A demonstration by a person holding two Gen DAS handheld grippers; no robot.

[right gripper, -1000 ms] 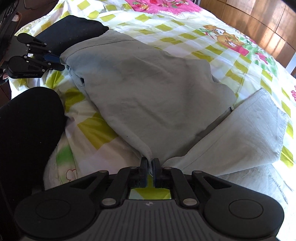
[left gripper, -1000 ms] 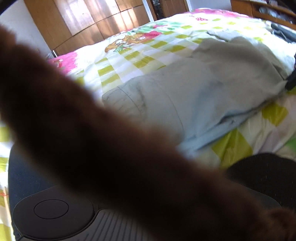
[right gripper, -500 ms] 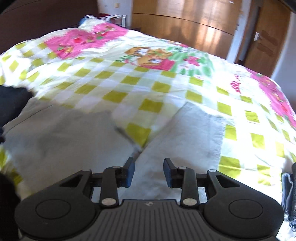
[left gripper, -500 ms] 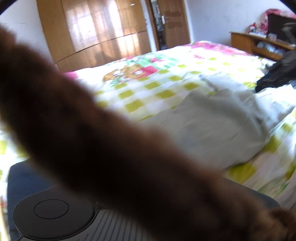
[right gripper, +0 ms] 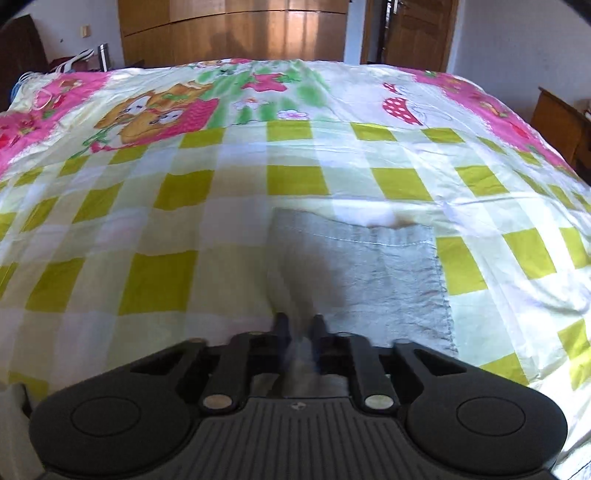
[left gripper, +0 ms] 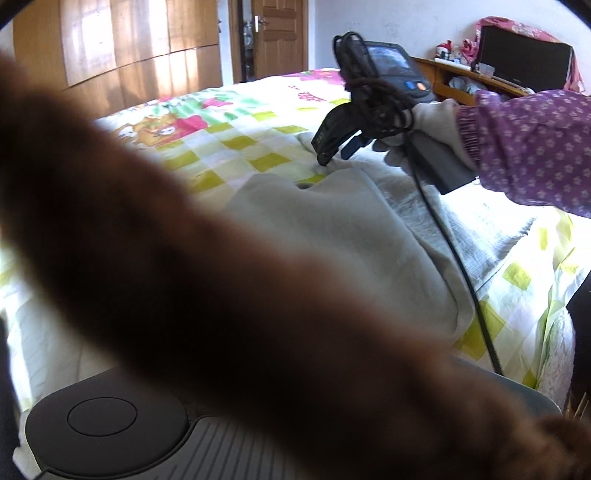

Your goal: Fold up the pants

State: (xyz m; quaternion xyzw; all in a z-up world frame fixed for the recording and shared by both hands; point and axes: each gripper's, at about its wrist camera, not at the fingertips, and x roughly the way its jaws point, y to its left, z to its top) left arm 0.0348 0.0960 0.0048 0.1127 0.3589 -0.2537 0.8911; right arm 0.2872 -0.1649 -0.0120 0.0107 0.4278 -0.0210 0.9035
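The light grey pants (left gripper: 354, 240) lie partly folded on the bed. In the right wrist view one pant leg (right gripper: 373, 269) stretches away to its hem. My right gripper (right gripper: 300, 326) sits low on that leg near its left edge, jaws nearly shut with a fold of grey cloth between them. It also shows in the left wrist view (left gripper: 327, 157), held by a gloved hand, tips down on the cloth. My left gripper's fingers are hidden behind a blurred brown sleeve (left gripper: 221, 314).
The bed (right gripper: 184, 184) has a yellow-green checked cover with pink cartoon prints. A wooden wardrobe (right gripper: 240, 33) and door (left gripper: 279, 37) stand behind. A wooden shelf with clutter (left gripper: 491, 77) stands at the right. A black cable (left gripper: 454, 266) hangs from the right gripper.
My right gripper let go, swung to the pant leg, and closed from wide open onto it. The left view turned right, bringing the right gripper into sight.
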